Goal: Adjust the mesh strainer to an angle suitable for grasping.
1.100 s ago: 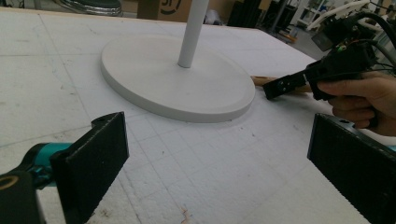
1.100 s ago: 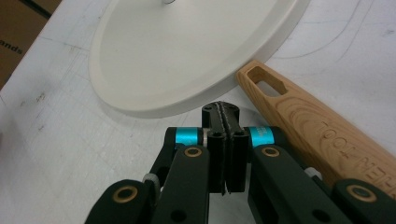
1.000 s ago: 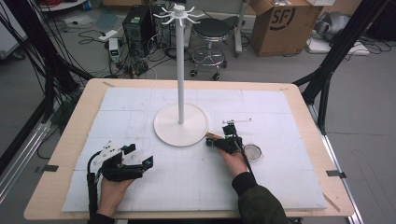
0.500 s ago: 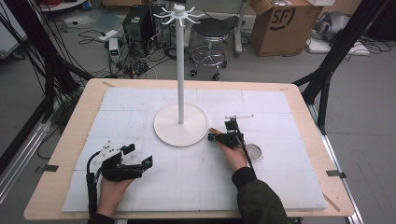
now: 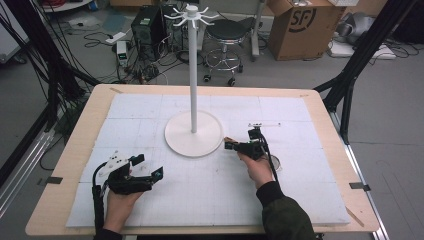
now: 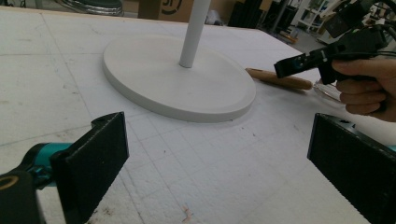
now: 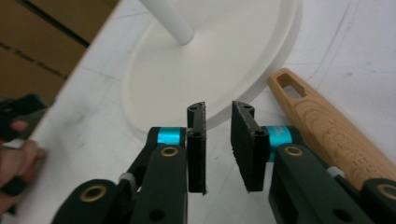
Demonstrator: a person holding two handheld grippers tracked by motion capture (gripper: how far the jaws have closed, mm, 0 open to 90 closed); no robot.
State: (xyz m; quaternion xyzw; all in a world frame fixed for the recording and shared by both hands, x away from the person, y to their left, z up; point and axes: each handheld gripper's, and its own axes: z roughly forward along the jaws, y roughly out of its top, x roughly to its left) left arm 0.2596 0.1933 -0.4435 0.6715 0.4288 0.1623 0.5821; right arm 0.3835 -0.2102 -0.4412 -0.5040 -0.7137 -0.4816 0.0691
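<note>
The right gripper (image 5: 231, 145) sits near the middle of the desk, just off the right rim of the white stand base (image 5: 193, 134), its jaws parted by a narrow gap with nothing between them. Right beside it lies the wooden handle (image 7: 327, 133), a pale, grained stick with a slot cut near its tip, that tip close by the base's edge and the rest running away toward the right edge of the desk. It looks stiff and light, smooth enough to slip, so a grip across the shaft back from the slotted end seems the safest bet. What the handle belongs to is hidden behind the hand. The base rim crowds the near end, leaving little room for a jaw on that side. The tall white pole (image 5: 193, 70) rises from the base, hooks at its top. Over by the front-left corner the left gripper (image 5: 150, 166) rests spread wide, empty, well apart from it all.
</note>
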